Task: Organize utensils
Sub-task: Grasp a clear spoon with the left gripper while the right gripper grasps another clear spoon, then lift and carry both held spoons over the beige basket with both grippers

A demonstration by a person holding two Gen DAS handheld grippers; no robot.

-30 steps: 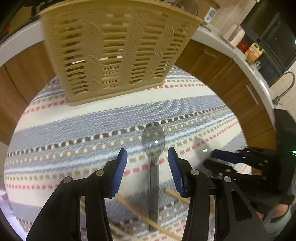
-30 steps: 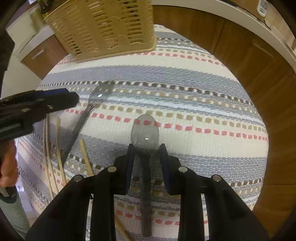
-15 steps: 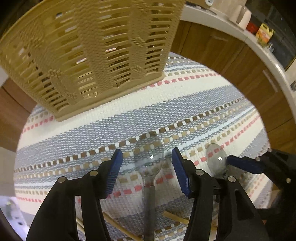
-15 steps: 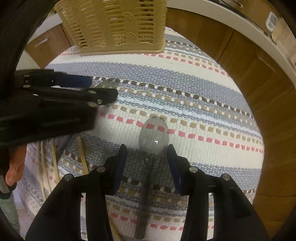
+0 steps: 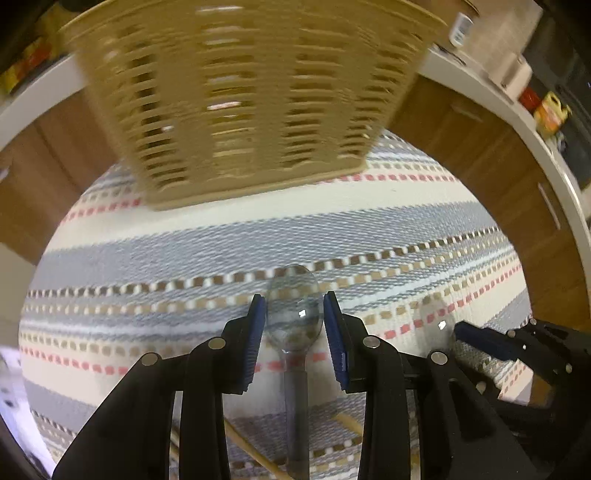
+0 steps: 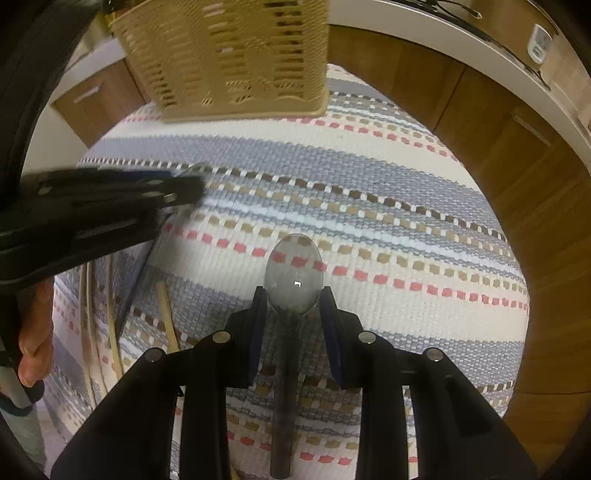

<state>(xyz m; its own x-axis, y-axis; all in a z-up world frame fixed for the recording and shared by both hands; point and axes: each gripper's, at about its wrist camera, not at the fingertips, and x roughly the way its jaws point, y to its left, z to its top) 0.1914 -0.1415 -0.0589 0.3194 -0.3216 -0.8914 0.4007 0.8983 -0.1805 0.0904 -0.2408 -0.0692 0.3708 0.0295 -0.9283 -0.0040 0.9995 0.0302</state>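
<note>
Left gripper is sitting with its blue pads either side of a clear-bowled spoon, pads close to the bowl edges, but contact isn't resolvable, so I can't tell whether it is clamping or just bracketing. The spoon's dark handle is running back between the fingers toward the camera, lying over the striped woven mat. Right gripper is showing the same picture: pads flanking the neck of a second clear spoon, bowl poking forward past the tips, handle trailing back under the body; grip state also not readable. Wooden chopsticks are lying on the mat near its left edge in the right wrist view, beside the left gripper, which is crossing that view with a hand behind it. In the left wrist view the right gripper is showing at the right, with the second spoon at its tips. At the mat's far edge, a tan slotted plastic basket is standing, motion-blurred. Wooden cabinet fronts and a white countertop are curving behind it.
</note>
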